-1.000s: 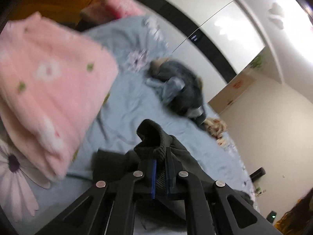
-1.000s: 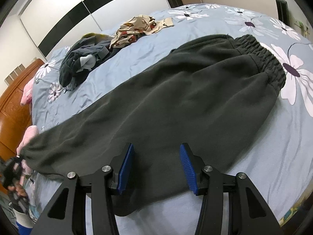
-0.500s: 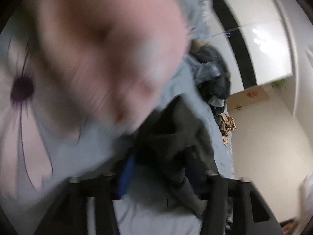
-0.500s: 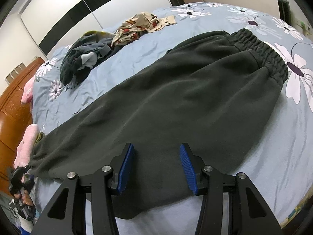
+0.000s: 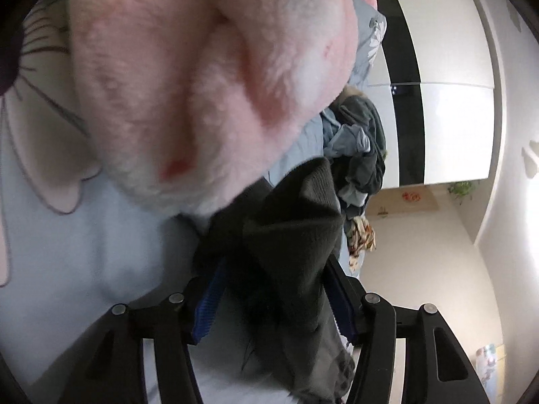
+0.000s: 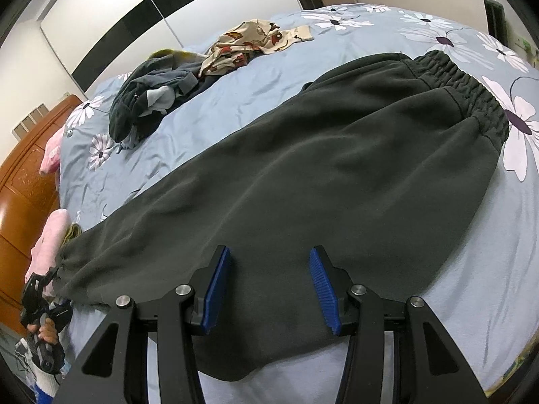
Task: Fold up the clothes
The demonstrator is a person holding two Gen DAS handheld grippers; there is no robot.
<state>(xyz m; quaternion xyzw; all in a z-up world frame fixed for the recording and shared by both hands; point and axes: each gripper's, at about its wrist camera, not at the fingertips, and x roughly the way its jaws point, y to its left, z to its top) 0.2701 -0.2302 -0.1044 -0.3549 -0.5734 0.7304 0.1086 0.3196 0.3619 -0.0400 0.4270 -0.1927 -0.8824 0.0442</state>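
Dark grey sweatpants [image 6: 337,168] lie spread flat across the blue flowered bed [image 6: 252,77], waistband at the far right and leg cuff at the near left. My left gripper [image 5: 274,269] is low at that cuff [image 5: 296,222]. Its jaws are opening, and the dark cuff cloth lies loose between the blue pads [image 5: 209,303]. The right wrist view shows that left gripper [image 6: 43,293] in a hand at the bed's left edge. My right gripper [image 6: 269,282] hovers open over the pants' near hem with nothing between its fingers.
A folded pink fleece [image 5: 202,84] fills the upper left wrist view, right beside the cuff. A heap of dark clothes [image 6: 148,101] and a patterned garment [image 6: 249,43] lie at the far side. A wooden headboard [image 6: 23,185] borders the left.
My left gripper was shut on the cuff; it has sunk to the bed, rolled, and its jaws have parted. The pink fleece now looms close. The right gripper has stayed put.
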